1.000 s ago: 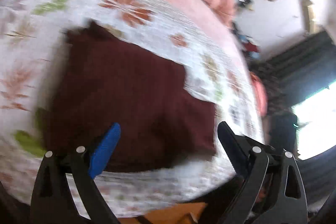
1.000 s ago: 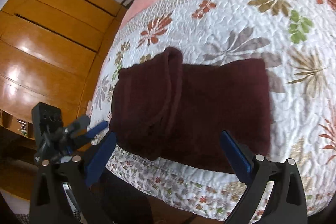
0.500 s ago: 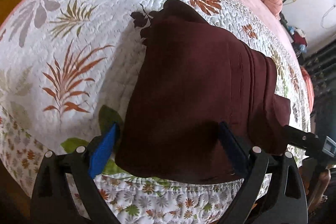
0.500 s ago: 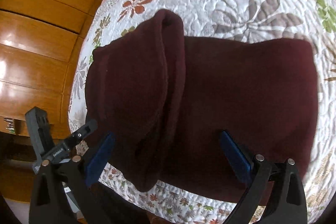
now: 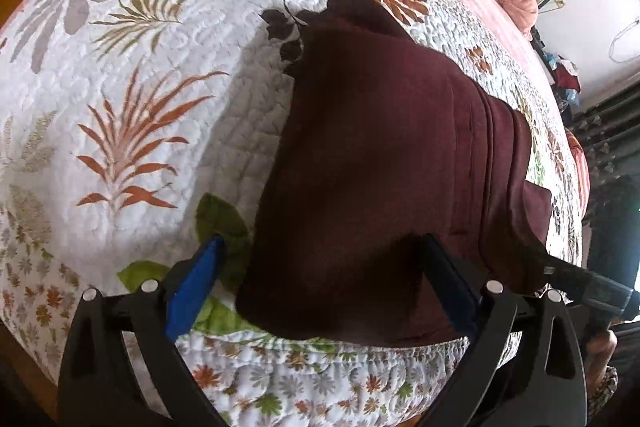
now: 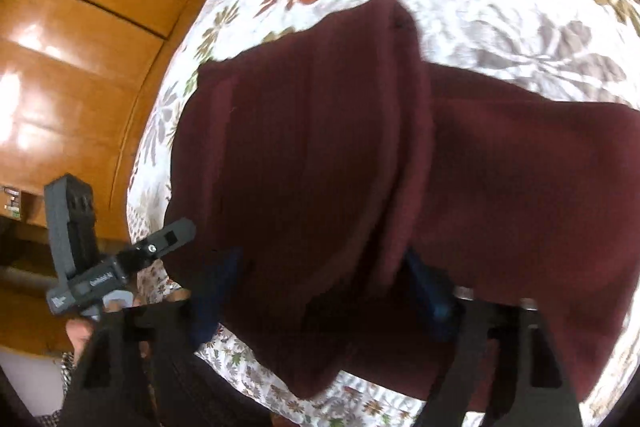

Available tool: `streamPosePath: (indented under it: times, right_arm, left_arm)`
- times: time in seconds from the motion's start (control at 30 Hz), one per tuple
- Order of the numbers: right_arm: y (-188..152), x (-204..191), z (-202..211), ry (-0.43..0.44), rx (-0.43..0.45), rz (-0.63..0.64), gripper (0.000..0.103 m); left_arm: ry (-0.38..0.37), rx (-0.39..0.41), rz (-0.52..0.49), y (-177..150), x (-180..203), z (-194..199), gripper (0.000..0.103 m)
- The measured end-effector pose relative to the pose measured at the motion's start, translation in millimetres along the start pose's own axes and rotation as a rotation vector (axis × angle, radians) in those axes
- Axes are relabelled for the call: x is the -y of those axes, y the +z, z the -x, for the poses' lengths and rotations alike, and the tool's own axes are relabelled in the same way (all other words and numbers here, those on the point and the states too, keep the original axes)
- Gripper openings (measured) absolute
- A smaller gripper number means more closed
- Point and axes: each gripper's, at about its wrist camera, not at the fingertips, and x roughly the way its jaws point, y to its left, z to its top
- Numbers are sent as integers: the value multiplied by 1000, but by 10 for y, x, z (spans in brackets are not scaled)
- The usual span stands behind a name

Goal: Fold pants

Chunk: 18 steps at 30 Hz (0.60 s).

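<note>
On the quilted bed, folded maroon pants lay at twelve o'clock of both grippers; left gripper gaped apart, right gripper was closing astride the near hem; wardrobe at nine o'clock.

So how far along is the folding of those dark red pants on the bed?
Partly done: the maroon pants already lie doubled into a compact block on the floral quilt. In hand: both claws straddle its near edge; the left claw stands open, and the right claw is closing with cloth between its jaws. Left to do: probably one more fold, away from the bed's edge, then smoothing.
</note>
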Motion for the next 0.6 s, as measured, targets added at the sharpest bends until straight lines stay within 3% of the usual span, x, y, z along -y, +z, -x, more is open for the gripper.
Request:
streamPosePath:
  times: [0.03,0.07,0.13,0.17,0.33,0.6]
  right_arm:
    - [4,-15,-7,-8,4,2,67]
    - [8,-29,-1,-5,8,7,51]
    - [20,-62,50,20,23,10,31]
    - [23,-81,88,19,34,17,28]
    - [18,-207,441,73,99,66,21]
    - [13,-277,1049,60,193,106,20]
  left_arm:
    - [6,6,6,-1,-19,34,96]
    - [10,8,11,2,-32,48,96]
    - [17,10,25,6,-84,83,96]
    - [18,11,33,4,-106,95,96]
    - [15,15,67,7,-153,147,96]
    - [-29,50,47,24,95,282,96]
